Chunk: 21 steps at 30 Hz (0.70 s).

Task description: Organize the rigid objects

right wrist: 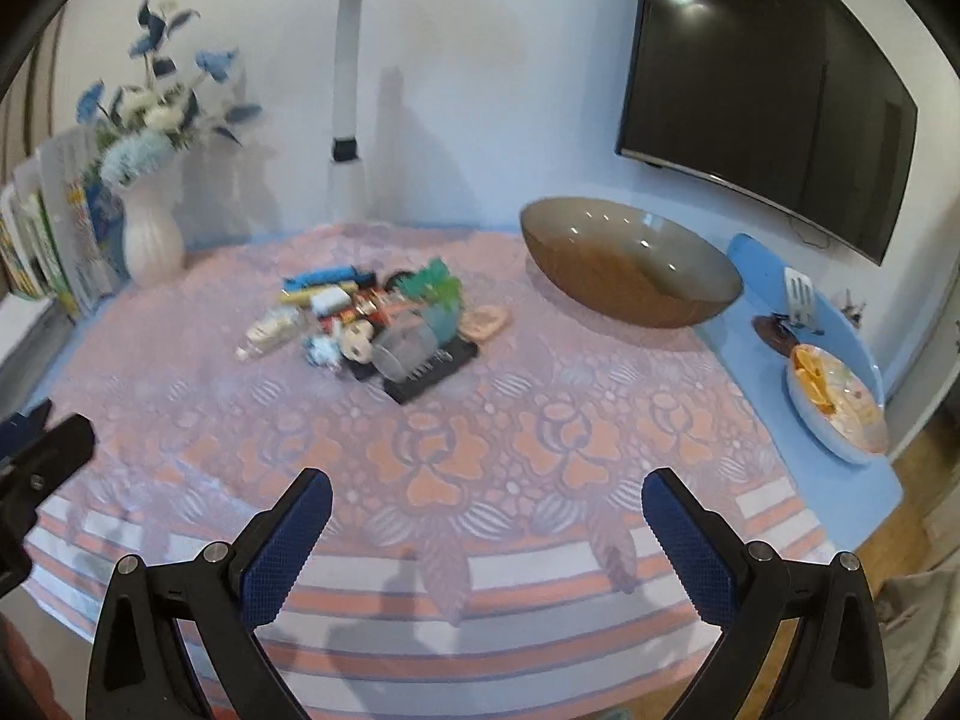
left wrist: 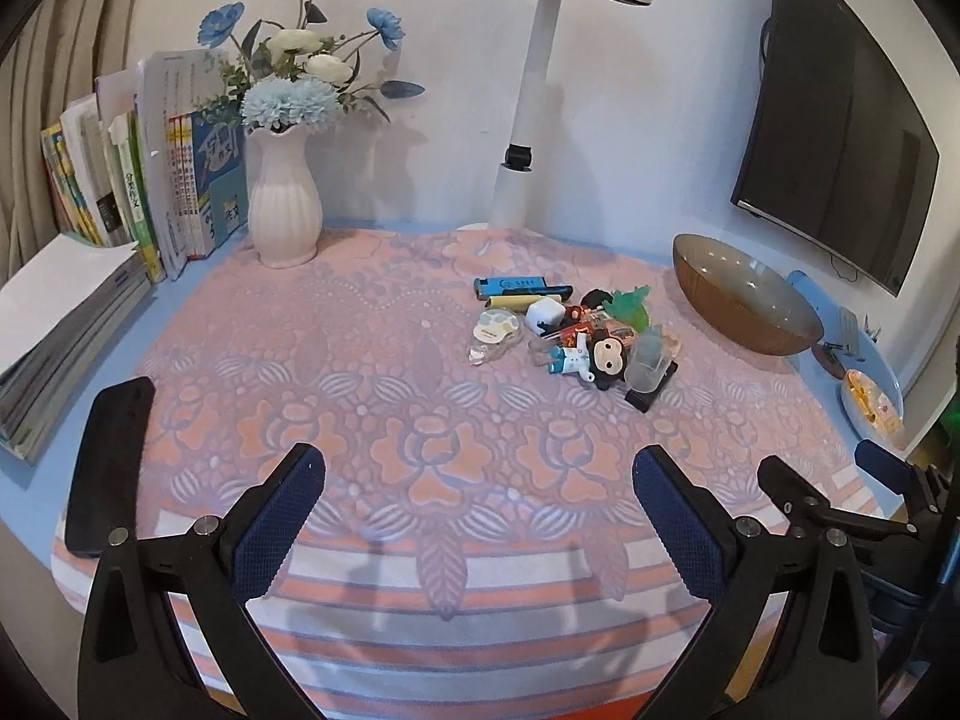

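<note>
Fingers spread wide on both the left gripper [left wrist: 480, 516] and the right gripper [right wrist: 487, 540], gripping nothing, hovering over the near edge of the floral cloth [left wrist: 384, 420].

Heap of small rigid objects [left wrist: 576, 330] well ahead: up and right of the left fingers, up and slightly left of the right ones. Brown glass bowl [right wrist: 630, 276] just beyond, on the heap's right, seemingly empty and a likely destination. Probably nearer the right gripper, though hard to judge. Long axes mixed; blue lighter [left wrist: 516, 286] lying crosswise at the back. Right view blurred, so single pieces hard to separate; monkey figurine [left wrist: 607, 360] and clear cup [left wrist: 651, 367] overlapping, black box beneath partly hidden.
</note>
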Available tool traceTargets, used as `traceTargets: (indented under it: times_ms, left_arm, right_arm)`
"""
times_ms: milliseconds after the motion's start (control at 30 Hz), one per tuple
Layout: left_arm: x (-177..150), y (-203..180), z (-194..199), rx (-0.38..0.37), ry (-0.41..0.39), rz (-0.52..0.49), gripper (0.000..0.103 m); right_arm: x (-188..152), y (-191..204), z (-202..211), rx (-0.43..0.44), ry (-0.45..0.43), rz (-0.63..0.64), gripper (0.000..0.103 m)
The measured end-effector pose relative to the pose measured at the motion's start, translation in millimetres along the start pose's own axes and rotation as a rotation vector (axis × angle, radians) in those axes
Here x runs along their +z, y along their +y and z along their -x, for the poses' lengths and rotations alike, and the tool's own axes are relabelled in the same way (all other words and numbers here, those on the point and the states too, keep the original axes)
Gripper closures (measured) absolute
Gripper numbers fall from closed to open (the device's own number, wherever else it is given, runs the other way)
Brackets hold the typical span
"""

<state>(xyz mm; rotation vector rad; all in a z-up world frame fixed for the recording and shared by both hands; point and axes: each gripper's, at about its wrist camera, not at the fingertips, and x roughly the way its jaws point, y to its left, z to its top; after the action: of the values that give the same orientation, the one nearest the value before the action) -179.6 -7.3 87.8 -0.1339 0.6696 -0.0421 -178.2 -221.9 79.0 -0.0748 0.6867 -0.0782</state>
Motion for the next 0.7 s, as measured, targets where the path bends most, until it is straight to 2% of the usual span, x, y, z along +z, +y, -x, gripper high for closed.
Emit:
traceTargets:
  times_ms: [167, 400, 700]
  left_arm:
    - [2.0, 0.2, -6.5, -0.032, 0.029, 0.0, 0.001]
    - [-0.3, -5.8, -6.5, -0.01, 0.013, -0.017, 0.001]
    - [-2.4, -7.7, -7.7, -0.009, 0.011, -0.037, 0.001]
  right_arm:
    - [0.1, -5.8, -11.4, 0.014, 0.008, -0.026, 0.0]
    - [1.2, -4.5, -10.3, -0.016, -0.014, -0.007, 0.0]
    - [1.6, -4.5, -14.2, -0.006, -0.004, 0.005, 0.0]
